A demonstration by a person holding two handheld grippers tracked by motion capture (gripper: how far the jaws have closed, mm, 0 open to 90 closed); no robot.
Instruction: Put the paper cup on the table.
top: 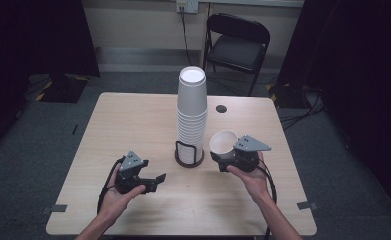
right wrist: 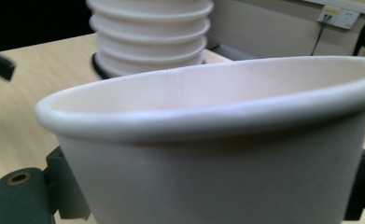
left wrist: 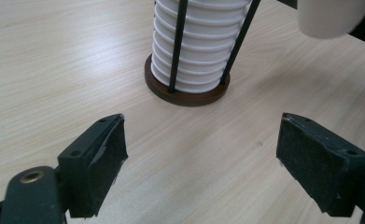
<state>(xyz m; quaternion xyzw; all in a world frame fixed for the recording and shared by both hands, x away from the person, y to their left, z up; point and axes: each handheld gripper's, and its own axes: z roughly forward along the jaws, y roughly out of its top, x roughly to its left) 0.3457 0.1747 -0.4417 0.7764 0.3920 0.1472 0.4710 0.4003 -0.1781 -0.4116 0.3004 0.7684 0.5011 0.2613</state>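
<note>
At table centre, a tall stack of white cups [top: 191, 112] stands in a round wire-sided holder [top: 189, 155]. Right of it, the right gripper [top: 231, 159] is clamped on a single paper cup [top: 224, 143], tilted, mouth toward the stack; this cup hides most of its jaws. Near left, the left gripper [top: 155, 181] is spread wide, holding nothing. A folding chair [top: 237, 42] stands beyond the table [top: 133, 115].

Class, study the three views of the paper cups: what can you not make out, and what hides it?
- Right claw pads: in the right gripper view, the held cup covers them.
- Held cup's base: cut off by that view's bottom edge.
- Stack of cups: its top is cut off in the left gripper view.
- Wall socket: too small to read in the high view.
</note>
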